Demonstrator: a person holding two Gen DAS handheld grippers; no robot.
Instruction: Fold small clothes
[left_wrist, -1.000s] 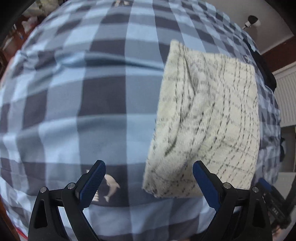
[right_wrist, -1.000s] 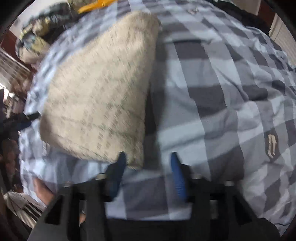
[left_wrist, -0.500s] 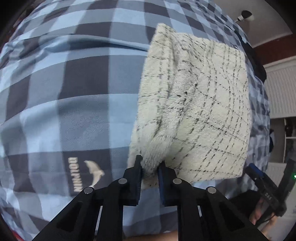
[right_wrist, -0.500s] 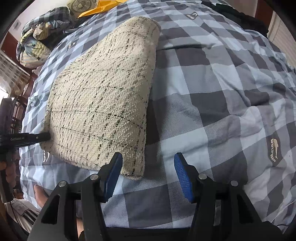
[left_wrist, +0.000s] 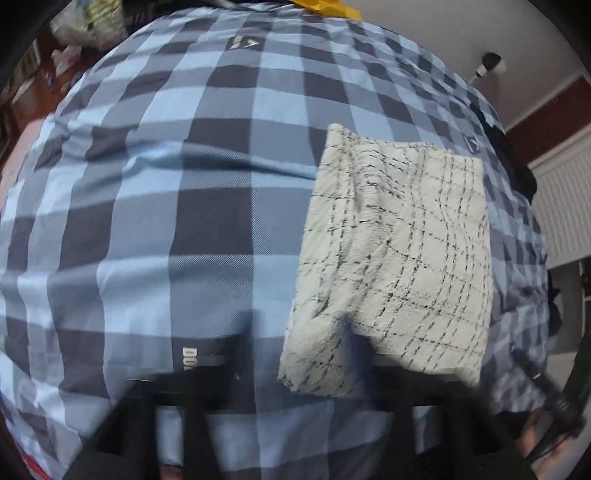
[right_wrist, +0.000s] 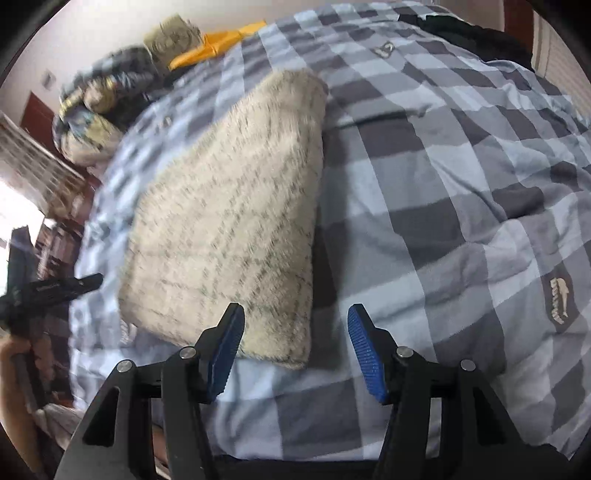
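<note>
Right gripper (right_wrist: 295, 347): jaws apart and opening, nothing between the pads. Near right corner of the folded cream garment (right_wrist: 229, 221) sits just ahead of the left pad, not pinched.

Left gripper (left_wrist: 295, 354): badly smeared in its own view, fingers are dark streaks. Jaws are opening; looks like the near left corner of the garment lies between them, but I can't tell whether a pad touches the cloth. Treating it as released.

Garment: cream knit with thin black check, folded into a thick rectangle, flat on the blue checked duvet (right_wrist: 461, 221). Left side shows a soft roll and a crease running front to back; near left corner is slightly bunched.

Further back: pile of rumpled bedding (right_wrist: 96, 110) and something yellow (right_wrist: 218, 44) at the far end of the bed, well apart from the garment.

Judgement: fold looks about done, this is the let-go.

Risks:
- Thick plush fabric wants to spring open. If the left corner drags up as the jaws clear, the top layer peels back and the roll on that side unrolls.
- Pad ribs could snag the knit loops on exit, same result.
- Duvet is soft and wrinkled; any sideways nudge from either gripper shifts the whole stack or skews the edges.
- Bunched corner left as is gives an uneven fold.
</note>
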